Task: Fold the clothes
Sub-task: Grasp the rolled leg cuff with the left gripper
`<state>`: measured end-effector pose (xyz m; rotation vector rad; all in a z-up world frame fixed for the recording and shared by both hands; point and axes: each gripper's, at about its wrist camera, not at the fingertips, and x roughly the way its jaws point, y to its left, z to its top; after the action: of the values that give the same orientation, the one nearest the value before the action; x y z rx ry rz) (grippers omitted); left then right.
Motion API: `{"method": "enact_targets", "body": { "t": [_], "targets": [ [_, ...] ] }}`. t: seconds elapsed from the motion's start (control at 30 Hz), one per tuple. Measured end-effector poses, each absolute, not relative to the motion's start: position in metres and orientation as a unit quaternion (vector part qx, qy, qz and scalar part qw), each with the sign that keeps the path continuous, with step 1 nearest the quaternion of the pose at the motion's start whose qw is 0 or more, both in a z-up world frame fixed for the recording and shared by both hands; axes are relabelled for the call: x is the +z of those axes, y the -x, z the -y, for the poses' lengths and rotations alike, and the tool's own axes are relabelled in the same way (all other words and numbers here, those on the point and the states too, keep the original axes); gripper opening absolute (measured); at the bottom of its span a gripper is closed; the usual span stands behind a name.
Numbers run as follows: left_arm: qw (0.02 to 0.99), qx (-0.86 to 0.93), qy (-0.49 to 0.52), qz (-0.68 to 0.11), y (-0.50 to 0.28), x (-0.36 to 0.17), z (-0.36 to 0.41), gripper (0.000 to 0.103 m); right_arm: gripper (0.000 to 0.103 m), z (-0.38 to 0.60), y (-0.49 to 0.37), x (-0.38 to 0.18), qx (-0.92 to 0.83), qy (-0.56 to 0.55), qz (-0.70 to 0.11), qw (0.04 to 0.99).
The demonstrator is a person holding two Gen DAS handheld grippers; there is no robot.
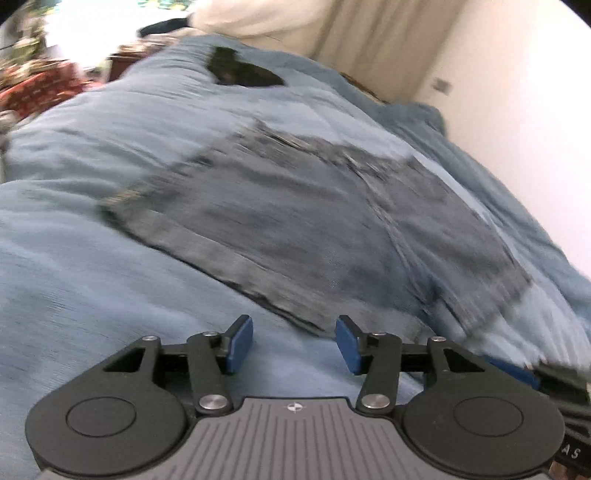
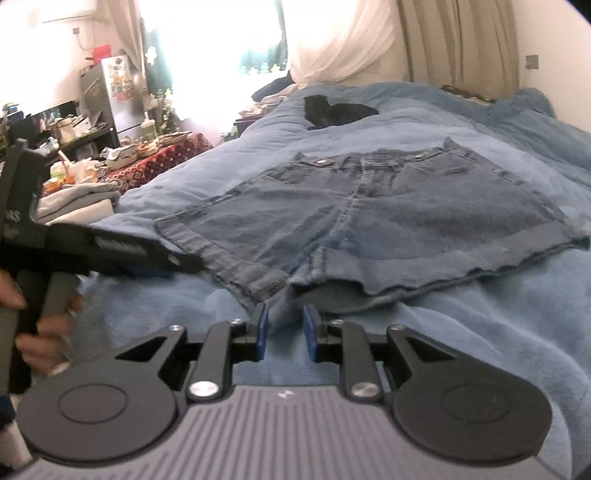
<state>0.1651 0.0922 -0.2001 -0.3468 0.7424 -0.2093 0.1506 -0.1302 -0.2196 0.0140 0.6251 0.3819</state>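
In the left wrist view, which is smeared by motion blur, the left gripper (image 1: 294, 343) hangs over a pale blue bedspread (image 1: 92, 280) with its two blue-padded fingers (image 1: 240, 345) standing apart and nothing between them; only bare blanket shows in the gap. Just beyond the fingertips lies a pair of dark blue denim shorts (image 1: 295, 221), spread flat on the bedspread, its cuffed hem nearest the camera. Farther up the bed sits a small black object (image 1: 243, 72), too blurred to identify, and cream curtains (image 1: 354, 33) hang beside a white wall (image 1: 517, 96). At the lower right edge, part of the other black tool juts into the frame. In the right wrist view, the right gripper (image 2: 284, 332) has its blue pads (image 2: 261, 332) a narrow way apart, gripping nothing, held just short of the crotch and leg openings of the shorts (image 2: 369, 214), which lie face up with waistband and metal button toward the far end of the bed. On the left, a person's hand (image 2: 40, 328) grasps the handle of the left gripper (image 2: 177, 264), whose tips reach to the left leg hem; whether they touch it cannot be told. Beyond the bed stands a cluttered table with a red patterned cloth (image 2: 159, 166).
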Motion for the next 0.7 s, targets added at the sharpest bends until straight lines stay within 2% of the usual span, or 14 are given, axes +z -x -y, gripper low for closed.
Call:
{"method": "enact_targets", "body": {
  "t": [0.2, 0.27, 0.37, 0.5, 0.57, 0.7],
  "targets": [
    [0.921, -0.028, 0.196, -0.336, -0.187, -0.189, -0.136, 0.051, 0.029, 0.146, -0.15, -0.224, 0.169, -0.02, -0.308, 0.936],
    [0.92, 0.006, 0.198, -0.337, -0.198, -0.189, -0.148, 0.063, 0.03, 0.15, -0.151, -0.225, 0.169, -0.03, -0.312, 0.934],
    [0.914, 0.037, 0.21, -0.346, -0.213, -0.197, -0.162, 0.065, 0.03, 0.155, -0.152, -0.228, 0.166, -0.047, -0.316, 0.933],
    [0.908, 0.037, 0.224, -0.353, -0.228, -0.21, -0.169, 0.056, 0.03, 0.158, -0.152, -0.229, 0.156, -0.042, -0.313, 0.936],
    [0.904, 0.025, 0.241, -0.352, -0.233, -0.214, -0.17, 0.045, 0.031, 0.162, -0.151, -0.229, 0.147, -0.031, -0.311, 0.938],
    [0.887, 0.004, 0.299, -0.351, -0.244, -0.226, -0.181, 0.045, 0.032, 0.177, -0.152, -0.227, 0.121, -0.025, -0.31, 0.943]
  ]
}}
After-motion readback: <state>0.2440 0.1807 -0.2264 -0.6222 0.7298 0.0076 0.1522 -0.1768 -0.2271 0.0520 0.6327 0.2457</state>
